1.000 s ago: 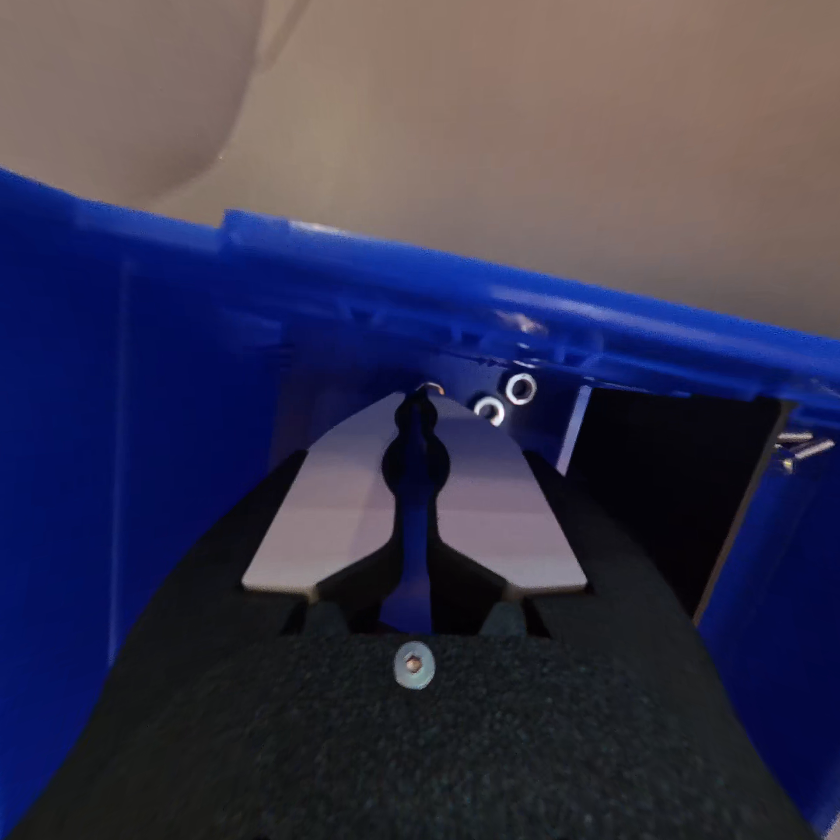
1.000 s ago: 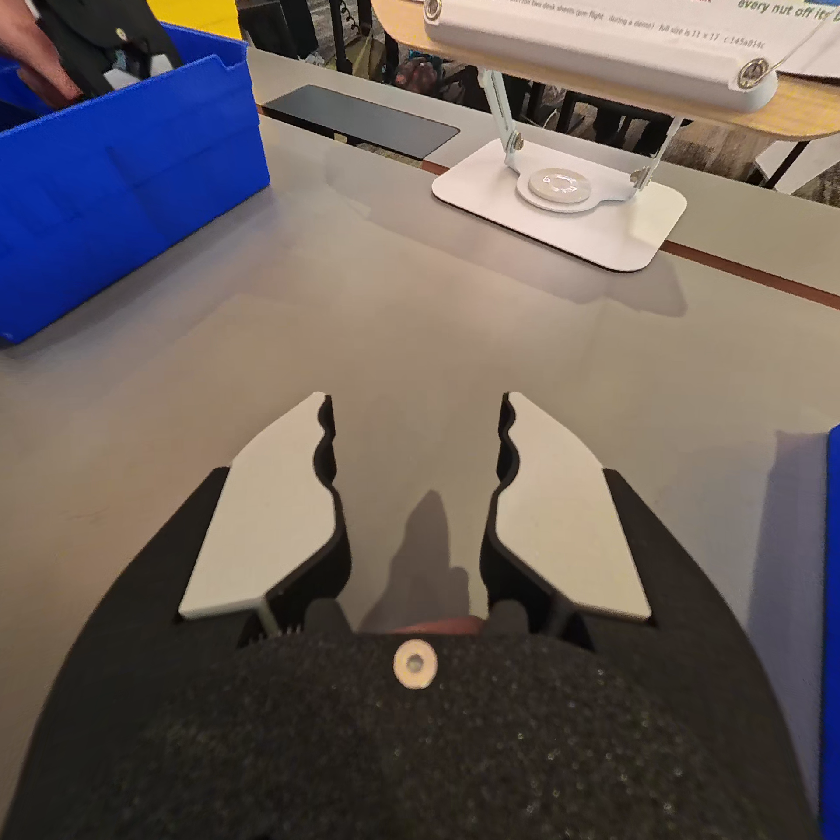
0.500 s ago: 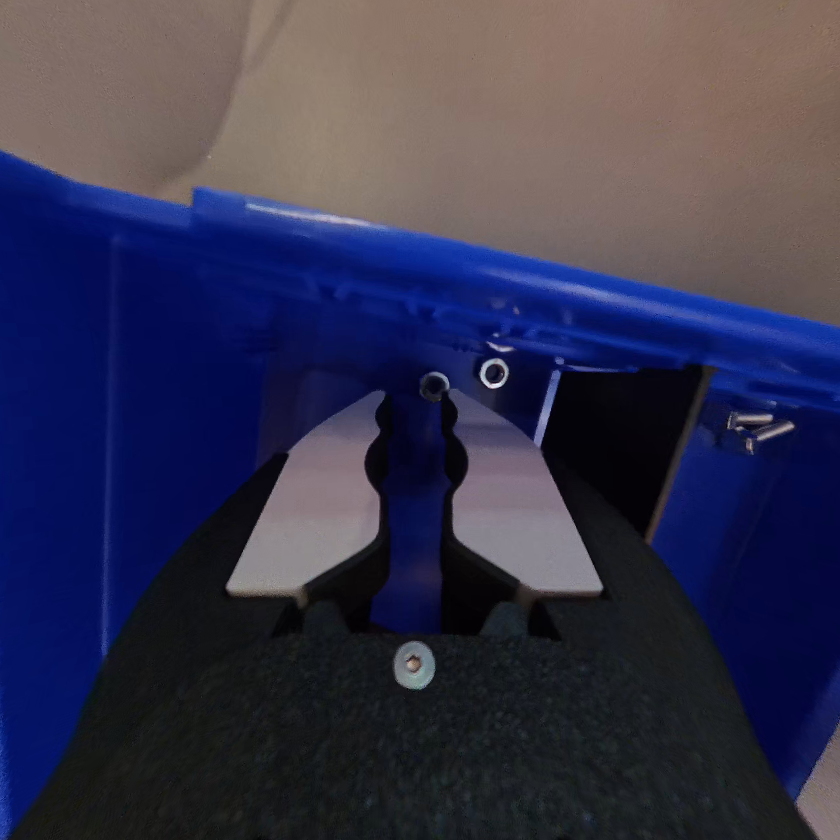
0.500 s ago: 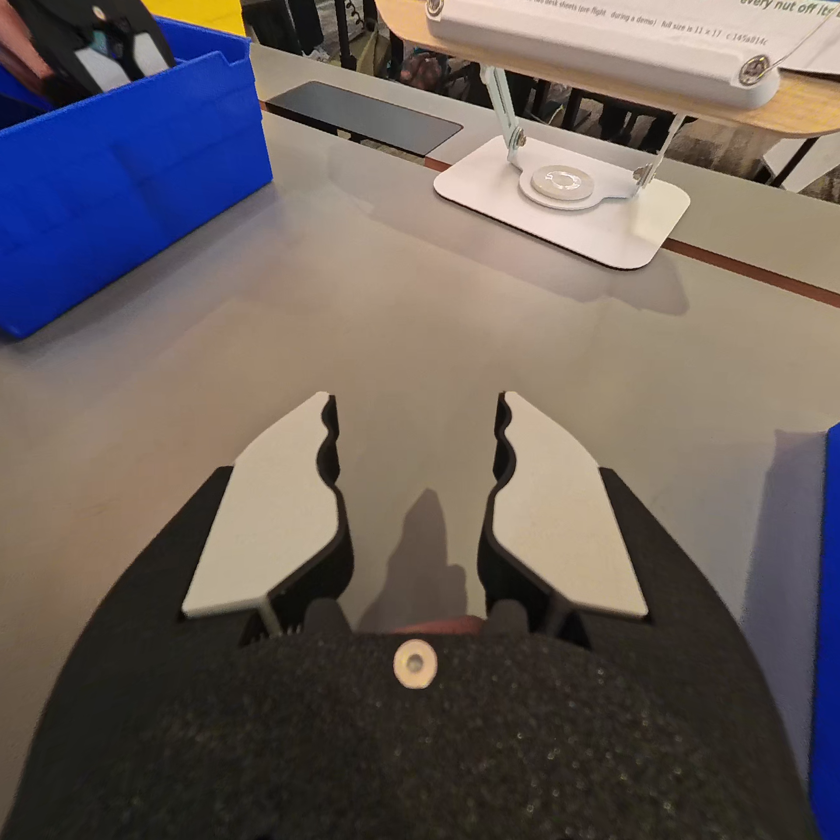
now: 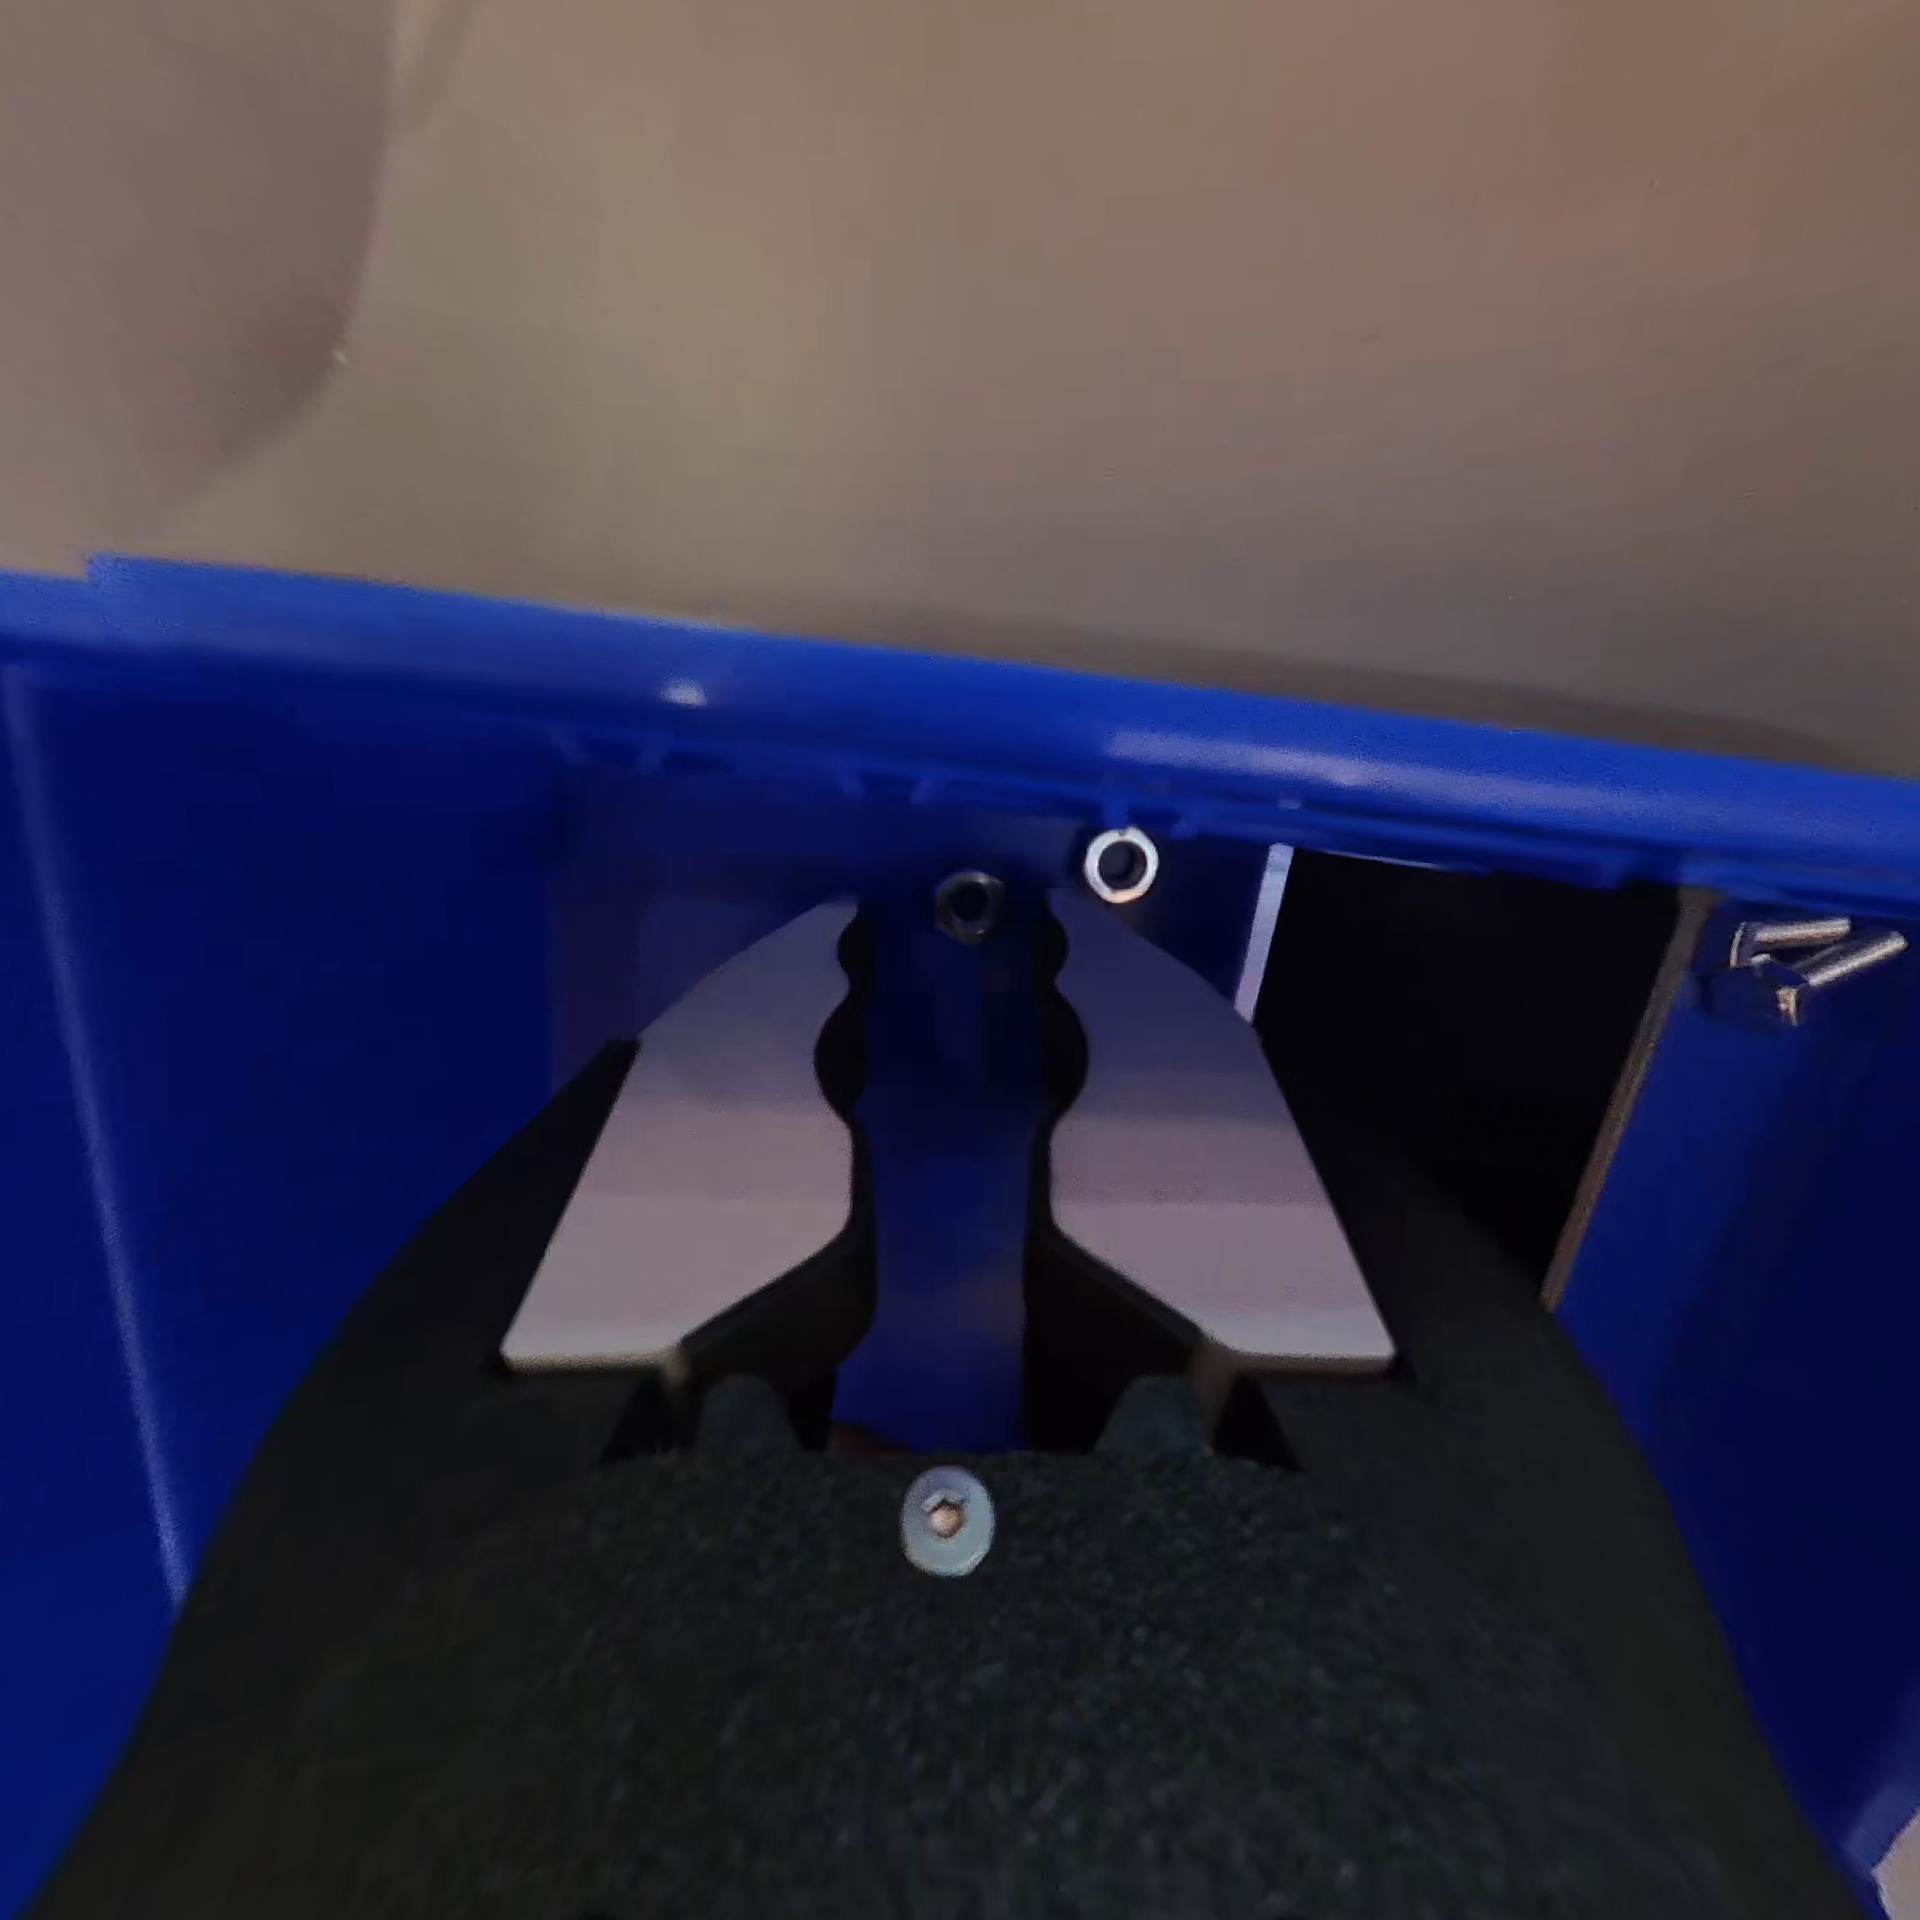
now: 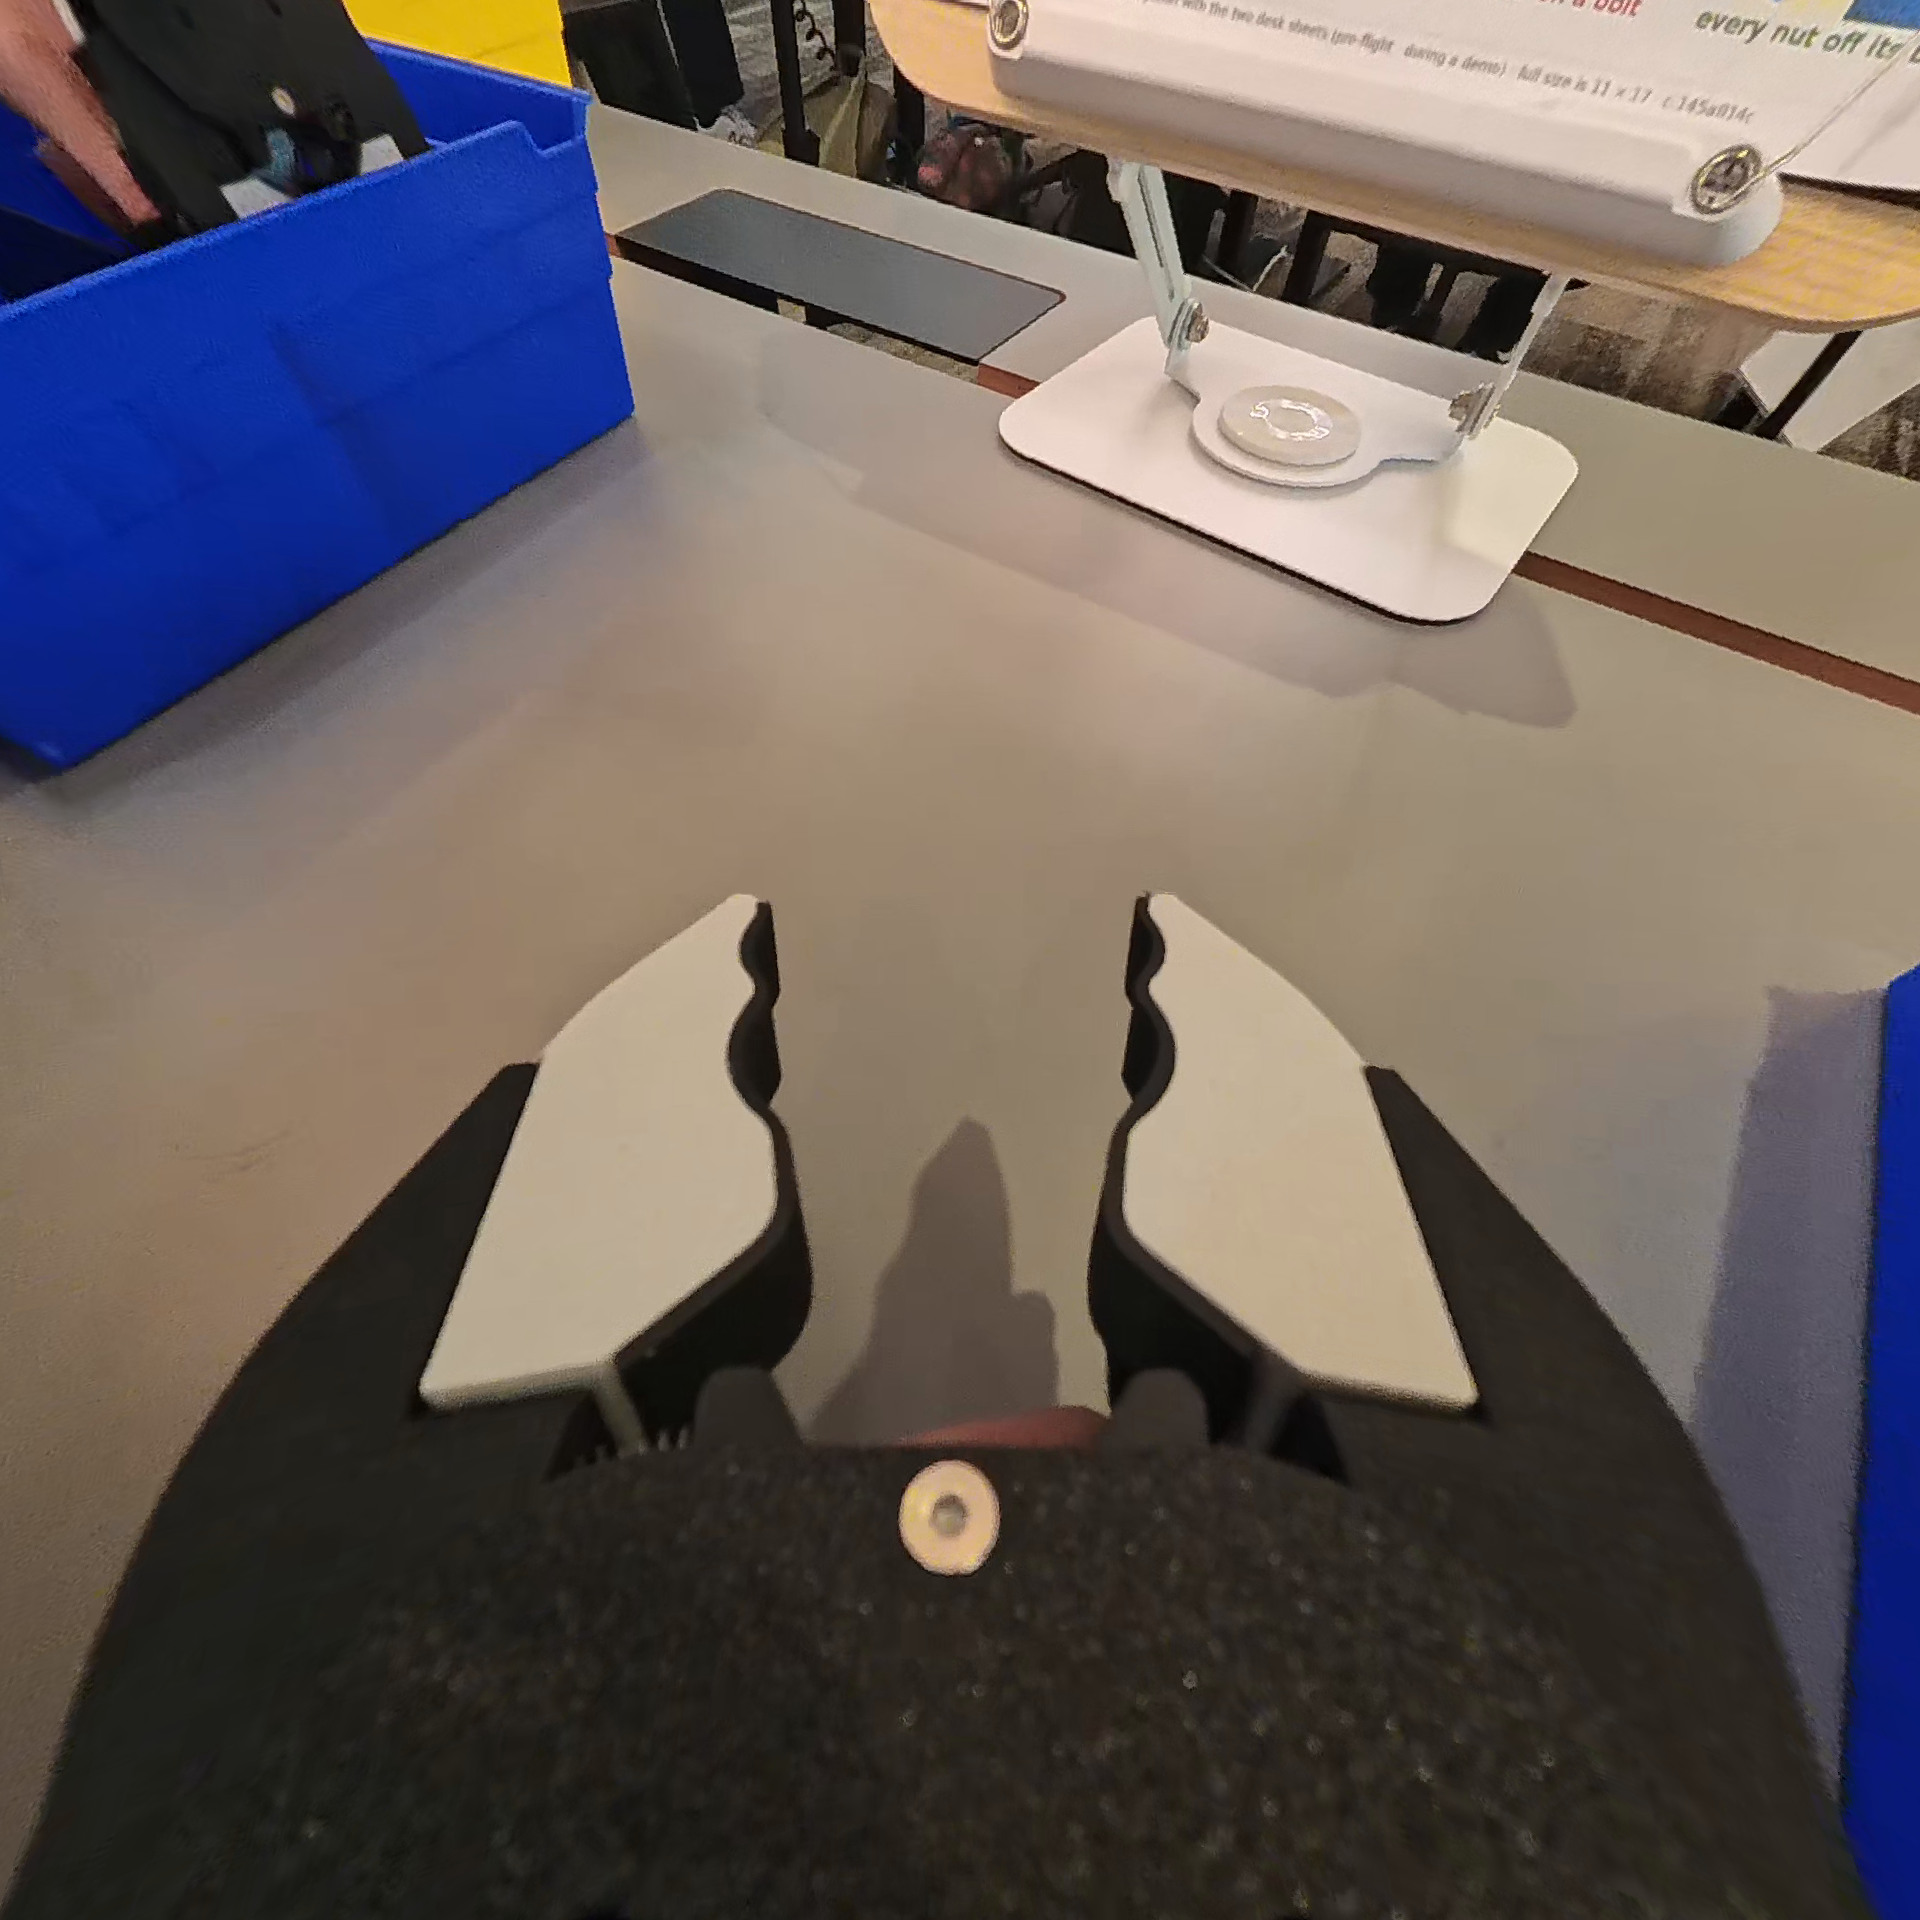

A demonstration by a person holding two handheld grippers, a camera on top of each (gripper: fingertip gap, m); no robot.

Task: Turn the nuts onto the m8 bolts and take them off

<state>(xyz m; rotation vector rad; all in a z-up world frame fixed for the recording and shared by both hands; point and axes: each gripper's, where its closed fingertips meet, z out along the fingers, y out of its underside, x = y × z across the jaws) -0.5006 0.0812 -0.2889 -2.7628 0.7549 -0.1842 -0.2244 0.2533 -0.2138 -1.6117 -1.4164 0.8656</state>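
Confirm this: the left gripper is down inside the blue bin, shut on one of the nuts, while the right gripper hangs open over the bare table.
Wrong about the grip. In the left wrist view the left gripper is open inside the blue bin, its fingers apart, a dark nut lying loose just past its tips. The right gripper does hang open over the table.

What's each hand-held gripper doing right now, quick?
Left hand-held gripper: open, empty, inside the blue bin, aimed at a nut.
Right hand-held gripper: open, empty, above the table.
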